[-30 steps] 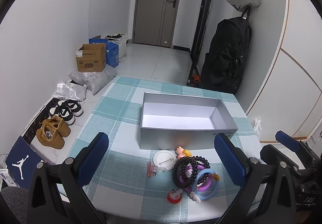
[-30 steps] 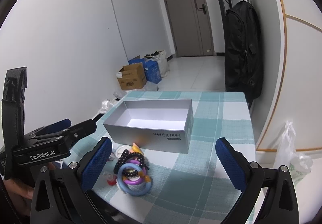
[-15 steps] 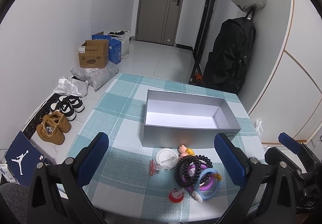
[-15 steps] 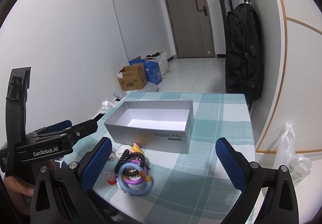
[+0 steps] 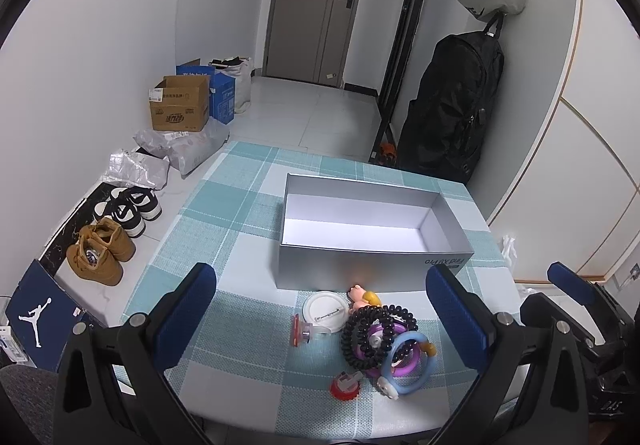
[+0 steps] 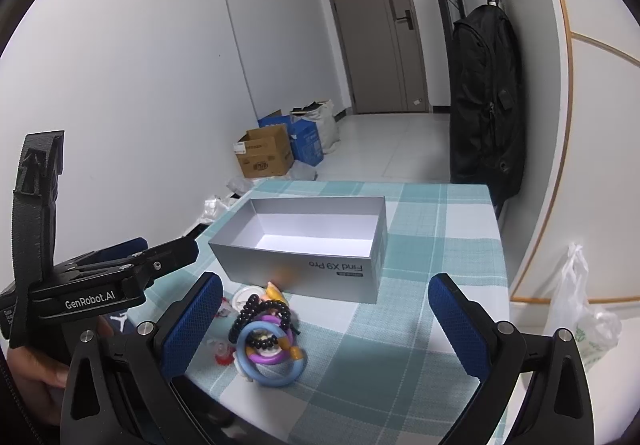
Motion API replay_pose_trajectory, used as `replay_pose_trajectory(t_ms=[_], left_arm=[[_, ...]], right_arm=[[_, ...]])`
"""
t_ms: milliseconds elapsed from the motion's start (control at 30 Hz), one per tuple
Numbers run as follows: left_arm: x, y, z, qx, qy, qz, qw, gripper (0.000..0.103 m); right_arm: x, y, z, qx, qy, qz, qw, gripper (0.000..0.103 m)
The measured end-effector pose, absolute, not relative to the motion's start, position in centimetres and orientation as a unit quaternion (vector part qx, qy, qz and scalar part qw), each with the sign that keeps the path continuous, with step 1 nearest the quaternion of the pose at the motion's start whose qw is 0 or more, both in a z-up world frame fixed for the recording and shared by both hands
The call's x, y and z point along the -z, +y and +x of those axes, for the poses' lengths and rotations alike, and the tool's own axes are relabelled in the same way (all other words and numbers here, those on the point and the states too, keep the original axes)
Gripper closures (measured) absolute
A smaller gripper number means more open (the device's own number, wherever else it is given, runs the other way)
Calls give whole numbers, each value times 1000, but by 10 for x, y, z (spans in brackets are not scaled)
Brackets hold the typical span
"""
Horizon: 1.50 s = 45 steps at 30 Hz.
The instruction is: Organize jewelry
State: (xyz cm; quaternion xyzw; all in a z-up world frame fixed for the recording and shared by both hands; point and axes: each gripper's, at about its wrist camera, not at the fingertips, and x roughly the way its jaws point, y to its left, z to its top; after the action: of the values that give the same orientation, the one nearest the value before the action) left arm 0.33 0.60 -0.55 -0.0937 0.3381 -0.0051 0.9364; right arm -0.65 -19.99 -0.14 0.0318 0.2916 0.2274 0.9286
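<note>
A pile of jewelry lies on the checked tablecloth in front of an open silver box (image 5: 372, 245), which is empty inside. The pile holds a black bead bracelet (image 5: 370, 329), a blue ring bangle (image 5: 406, 363), a purple bangle, a white round badge (image 5: 324, 311), a red clip (image 5: 298, 329) and a red round piece (image 5: 346, 389). My left gripper (image 5: 320, 317) is open and empty, above the near table edge, its jaws either side of the pile. My right gripper (image 6: 320, 321) is open and empty, with the pile (image 6: 268, 341) by its left finger. The box also shows in the right wrist view (image 6: 304, 245).
The table (image 5: 224, 229) ends close below both grippers. Shoes (image 5: 100, 253), cardboard boxes (image 5: 180, 109) and bags lie on the floor to the left. A black backpack (image 5: 452, 105) hangs at the wall on the right. A plastic bag (image 6: 580, 309) sits right of the table.
Both views have shifted only slightly; the left gripper has risen or drawn back a little. The jewelry and the box have not moved. Both grippers stay open.
</note>
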Motion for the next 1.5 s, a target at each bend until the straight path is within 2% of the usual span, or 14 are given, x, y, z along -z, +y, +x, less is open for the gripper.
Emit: replay_pose_trajectory(t_ms=[800, 1067, 1267, 1500], left_arm=[[3, 4, 1, 12, 335, -81, 939, 1], [5, 24, 9, -8, 342, -95, 935, 1], [11, 35, 15, -55, 361, -54, 930, 1], [19, 54, 22, -69, 387, -90, 915, 1]], right_arm=[[8, -192, -6, -237, 302, 18, 923, 0], [23, -174, -4, -262, 332, -7, 906, 0], [40, -154, -5, -313, 373, -31, 873, 1], [57, -137, -4, -318, 394, -58, 860, 2]])
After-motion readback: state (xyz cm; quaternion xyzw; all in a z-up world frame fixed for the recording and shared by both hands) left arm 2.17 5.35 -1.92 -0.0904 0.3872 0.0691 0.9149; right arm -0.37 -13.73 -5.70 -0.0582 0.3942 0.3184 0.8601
